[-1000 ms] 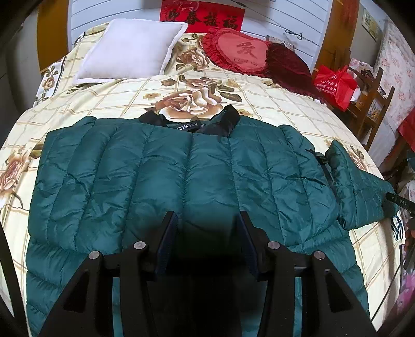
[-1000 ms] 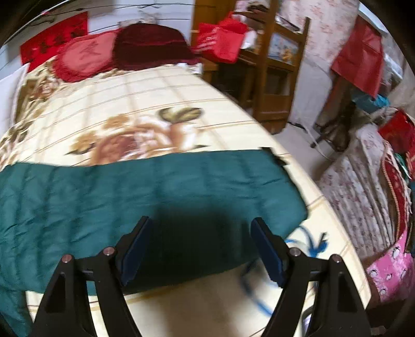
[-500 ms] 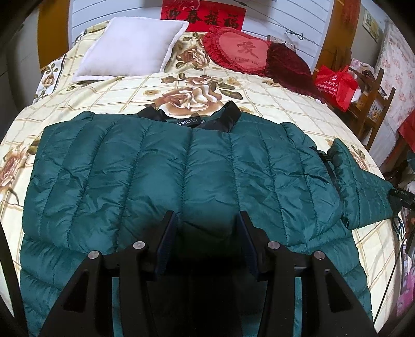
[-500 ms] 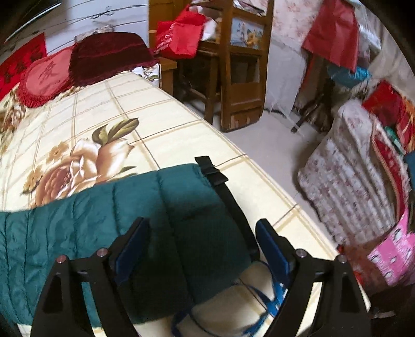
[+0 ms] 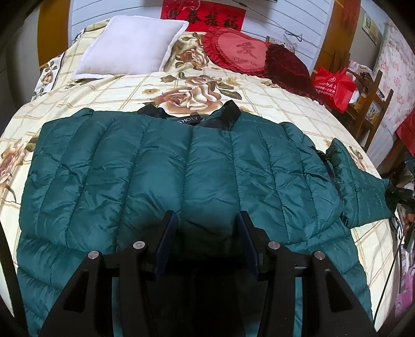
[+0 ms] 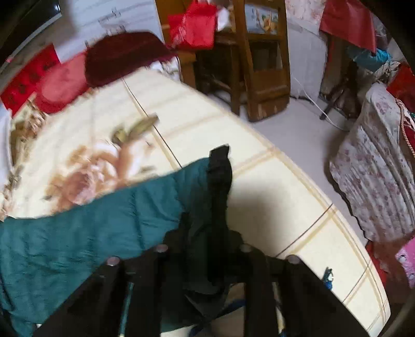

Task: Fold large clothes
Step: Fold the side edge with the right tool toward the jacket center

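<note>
A teal quilted puffer jacket (image 5: 160, 168) lies spread front-up on the bed, collar far from me. Its right sleeve (image 5: 360, 186) stretches toward the bed's right edge. My left gripper (image 5: 207, 223) is open, its jaws wide apart low over the jacket's lower middle. In the right wrist view my right gripper (image 6: 205, 248) is shut on the sleeve end, with the black cuff (image 6: 219, 176) sticking out ahead of it and the teal sleeve (image 6: 77, 233) trailing to the left.
The bed has a cream floral cover (image 5: 116, 90). A white pillow (image 5: 129, 44) and red cushions (image 5: 241, 51) lie at its head. A wooden chair with a red bag (image 6: 197, 23) and clutter under floral cloth (image 6: 378, 171) stand off the bed's right side.
My right gripper moved to the sleeve's end and shut on the cuff, which now stands up between its jaws. My left gripper stayed open and drifted slightly toward the collar.
</note>
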Available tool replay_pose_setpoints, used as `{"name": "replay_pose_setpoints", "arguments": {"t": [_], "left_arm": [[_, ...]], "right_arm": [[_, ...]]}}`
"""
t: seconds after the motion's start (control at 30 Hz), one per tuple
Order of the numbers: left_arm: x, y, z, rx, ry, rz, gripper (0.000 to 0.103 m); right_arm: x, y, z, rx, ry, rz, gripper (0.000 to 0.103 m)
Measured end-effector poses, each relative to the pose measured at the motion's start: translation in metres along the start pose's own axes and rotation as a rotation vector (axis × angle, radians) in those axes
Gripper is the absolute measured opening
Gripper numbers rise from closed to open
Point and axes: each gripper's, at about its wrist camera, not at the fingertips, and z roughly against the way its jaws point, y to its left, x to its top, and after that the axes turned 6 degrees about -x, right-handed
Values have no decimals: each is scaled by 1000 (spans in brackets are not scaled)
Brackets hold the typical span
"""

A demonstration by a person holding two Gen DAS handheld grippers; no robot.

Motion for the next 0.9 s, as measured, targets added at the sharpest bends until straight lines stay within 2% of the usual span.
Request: {"name": "replay_pose_setpoints", "arguments": {"t": [0.2, 0.3, 0.47, 0.67, 0.77, 0.83, 0.9], "left_arm": [[2, 7, 16, 10, -14, 9, 29], [4, 17, 27, 20, -29, 22, 29], [7, 42, 48, 23, -58, 72, 29], [5, 66, 67, 30, -80, 104, 29], [2, 77, 74, 29, -88, 130, 29], [0, 83, 77, 22, -87, 148, 29], [-3, 87, 80, 15, -89, 151, 29]], "right_arm": [[8, 18, 60, 123, -79, 24, 16], [9, 43, 93, 191, -107, 70, 14], [-1, 117, 145, 324, -125, 210, 9], [-35, 239, 193, 485, -108, 429, 7], [-55, 293, 210, 493, -132, 540, 7], [-61, 309, 212, 509, -113, 570, 7], [-68, 316, 210, 430, -119, 609, 18]]}}
